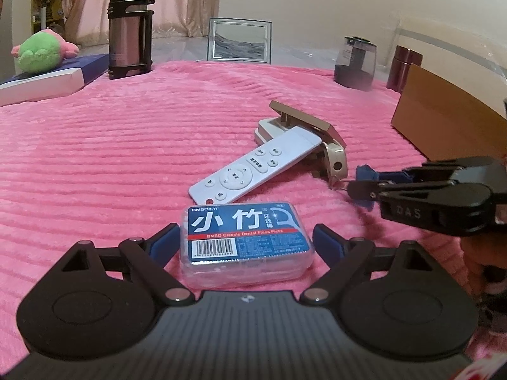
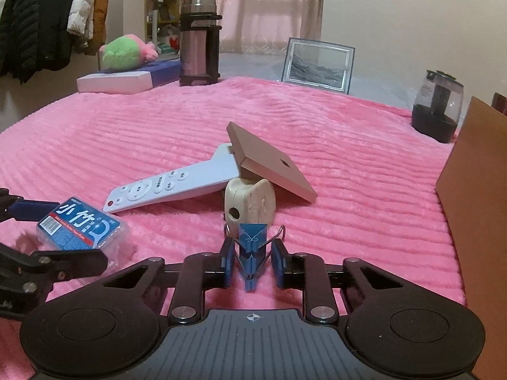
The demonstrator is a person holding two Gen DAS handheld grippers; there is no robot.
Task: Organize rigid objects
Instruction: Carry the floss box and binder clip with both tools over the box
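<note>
A clear box of dental floss picks with a blue label (image 1: 245,240) (image 2: 80,226) lies on the pink blanket (image 1: 111,158). My left gripper (image 1: 245,237) (image 2: 60,234) is shut on the box, one pad against each side. A white remote (image 1: 253,167) (image 2: 164,186) lies just beyond, its far end resting on a gold and cream folding stand (image 1: 304,123) (image 2: 269,164). Right in front of the stand, my right gripper (image 2: 253,262) (image 1: 358,186) is shut on a blue binder clip (image 2: 252,250), pads pressing its wire handles.
A brown cardboard box (image 1: 443,120) (image 2: 475,190) stands at the right. Along the far edge are a steel thermos (image 1: 128,28), a picture frame (image 1: 240,39), a glass teapot (image 1: 355,63), a maroon can (image 1: 405,66), and a plush toy (image 1: 41,50) on a flat box (image 1: 47,85).
</note>
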